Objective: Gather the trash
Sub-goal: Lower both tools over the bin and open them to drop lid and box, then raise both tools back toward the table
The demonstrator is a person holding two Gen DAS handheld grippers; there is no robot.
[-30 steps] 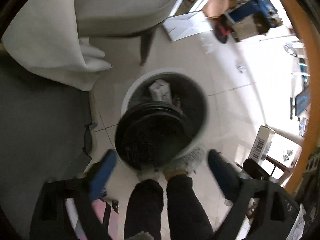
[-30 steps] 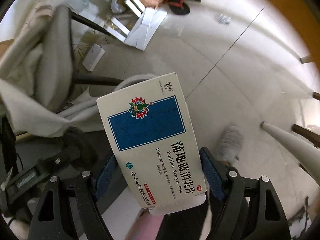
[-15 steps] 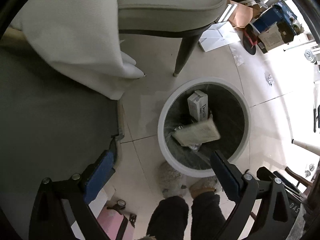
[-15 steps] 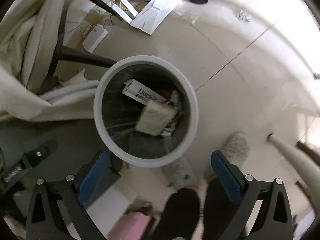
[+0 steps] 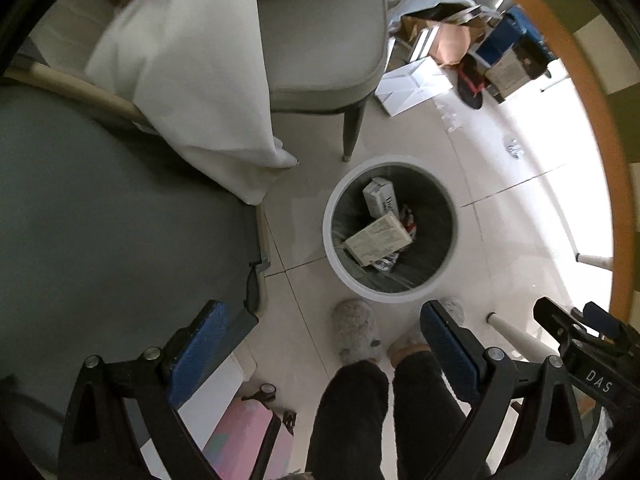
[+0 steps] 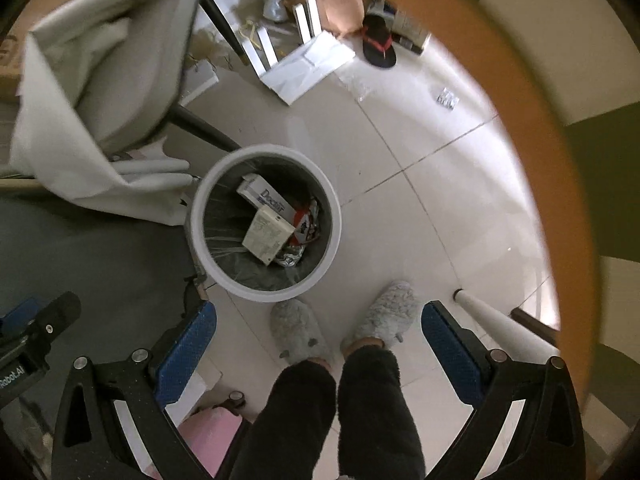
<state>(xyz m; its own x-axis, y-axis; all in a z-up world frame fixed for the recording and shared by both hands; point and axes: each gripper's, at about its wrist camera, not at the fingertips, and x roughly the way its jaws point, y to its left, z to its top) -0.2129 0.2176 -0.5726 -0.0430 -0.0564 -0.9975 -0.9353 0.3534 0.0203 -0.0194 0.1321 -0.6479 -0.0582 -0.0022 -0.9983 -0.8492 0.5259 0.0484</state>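
A round white-rimmed trash bin (image 5: 384,295) with a dark liner stands on the tiled floor, straight below both grippers. Inside it a beige medicine box (image 5: 378,240) lies tilted over a white box printed "Doctor" (image 5: 380,198) and some crumpled wrappers. The right wrist view shows the same bin (image 6: 260,294), beige box (image 6: 267,239) and white box (image 6: 264,196). My left gripper (image 5: 320,340) hangs high above the floor, open, with nothing between its blue pads. My right gripper (image 6: 318,344) is also open and empty.
A person's dark-trousered legs and grey fluffy slippers (image 6: 298,332) stand just before the bin. A grey chair draped with white cloth (image 5: 200,72) is behind it, a grey tabletop (image 5: 100,220) to the left. Cardboard, papers (image 6: 308,66) and a sandal litter the far floor. An orange table rim (image 6: 552,160) curves on the right.
The blue-and-white medicine box left my right gripper, whose jaws spread wide, and now lies in the bin. Both grippers have risen, so the bin looks smaller and farther below.
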